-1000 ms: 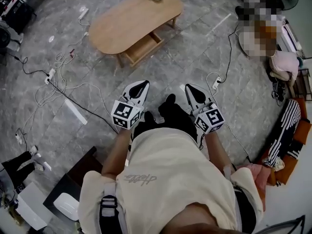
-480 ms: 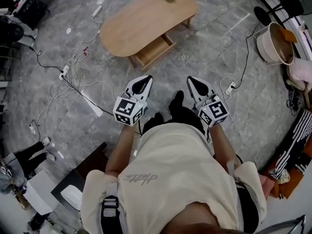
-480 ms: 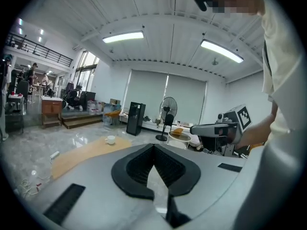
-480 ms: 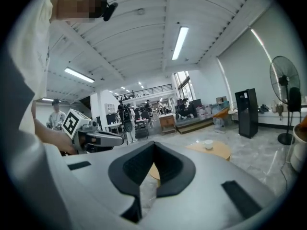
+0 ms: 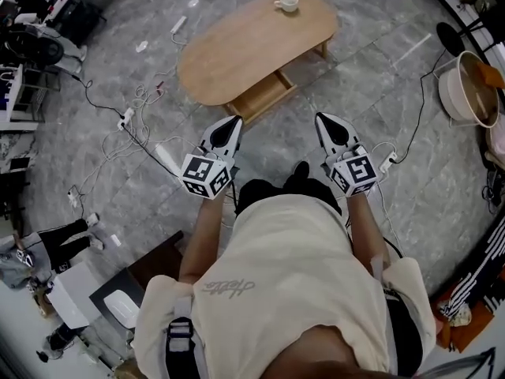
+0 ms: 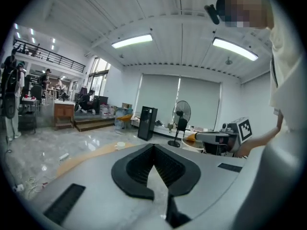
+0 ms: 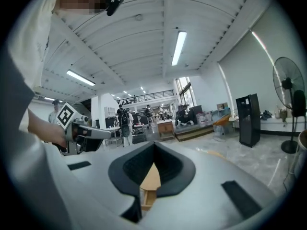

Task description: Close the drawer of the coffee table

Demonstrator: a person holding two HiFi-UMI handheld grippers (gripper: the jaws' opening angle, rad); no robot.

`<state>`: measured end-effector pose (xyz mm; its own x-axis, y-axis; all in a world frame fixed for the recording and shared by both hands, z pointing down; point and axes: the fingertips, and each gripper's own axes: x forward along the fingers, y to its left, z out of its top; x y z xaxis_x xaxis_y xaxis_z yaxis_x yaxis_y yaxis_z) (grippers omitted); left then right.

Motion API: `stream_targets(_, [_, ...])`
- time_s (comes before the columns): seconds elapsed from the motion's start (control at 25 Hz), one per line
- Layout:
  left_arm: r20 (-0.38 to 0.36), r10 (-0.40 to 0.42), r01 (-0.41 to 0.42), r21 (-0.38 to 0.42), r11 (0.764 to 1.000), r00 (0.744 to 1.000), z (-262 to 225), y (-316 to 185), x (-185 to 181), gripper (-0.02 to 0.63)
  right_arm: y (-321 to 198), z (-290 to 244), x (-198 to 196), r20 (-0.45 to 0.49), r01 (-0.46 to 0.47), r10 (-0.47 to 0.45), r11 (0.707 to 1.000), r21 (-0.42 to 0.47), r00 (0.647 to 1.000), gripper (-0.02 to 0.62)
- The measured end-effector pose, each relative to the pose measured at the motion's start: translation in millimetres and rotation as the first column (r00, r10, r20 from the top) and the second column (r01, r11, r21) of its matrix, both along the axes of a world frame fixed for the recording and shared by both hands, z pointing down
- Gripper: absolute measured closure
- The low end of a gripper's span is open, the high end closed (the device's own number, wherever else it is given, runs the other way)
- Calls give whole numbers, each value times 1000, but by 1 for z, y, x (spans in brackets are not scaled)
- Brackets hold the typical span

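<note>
Wooden drawer [image 5: 264, 95] juts toward closed, empty left gripper [image 5: 234, 121] and right gripper [image 5: 323, 118]; table [image 5: 237, 50] lies diagonal.

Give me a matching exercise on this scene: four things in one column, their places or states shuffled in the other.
Things:
1. cup
2. drawer
3. left gripper
4. white tub

Places or states:
A. pulled out from under the coffee table
B. on the floor, at the head view's right edge
C. fingers together, nothing between them
D. on the table top's far end

Pairs: 1-D, 2-A, 3-C, 4-B.
</note>
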<state>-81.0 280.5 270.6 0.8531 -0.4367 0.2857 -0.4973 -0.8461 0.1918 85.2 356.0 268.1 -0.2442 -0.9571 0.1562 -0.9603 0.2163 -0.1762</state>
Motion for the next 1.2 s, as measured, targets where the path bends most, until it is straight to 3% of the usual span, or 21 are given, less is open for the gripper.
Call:
stream_targets(0.2, [51, -18, 22, -67, 998, 999, 19, -12, 6, 601, -15, 9, 28, 38, -11, 11, 1000, -16, 999, 600])
stream_targets(0.44, [6, -55, 55, -73, 996, 998, 21, -60, 21, 601, -55, 25, 36, 174, -16, 26, 998, -57, 984, 600])
stream_targets(0.76, [-32, -36, 32, -111, 993, 999, 43, -138, 33, 601, -122, 13, -1, 83, 85, -78, 993, -82, 993, 600])
stream_targets(0.96, [-54, 11, -14, -54, 998, 998, 29, -196, 51, 601, -179, -2, 6, 25, 71, -70, 994, -77, 997, 600])
stream_targets(1.2, [-61, 35, -37, -43, 998, 998, 39, -238, 57, 601, -224, 10, 17, 57, 52, -47, 995, -87, 997, 600])
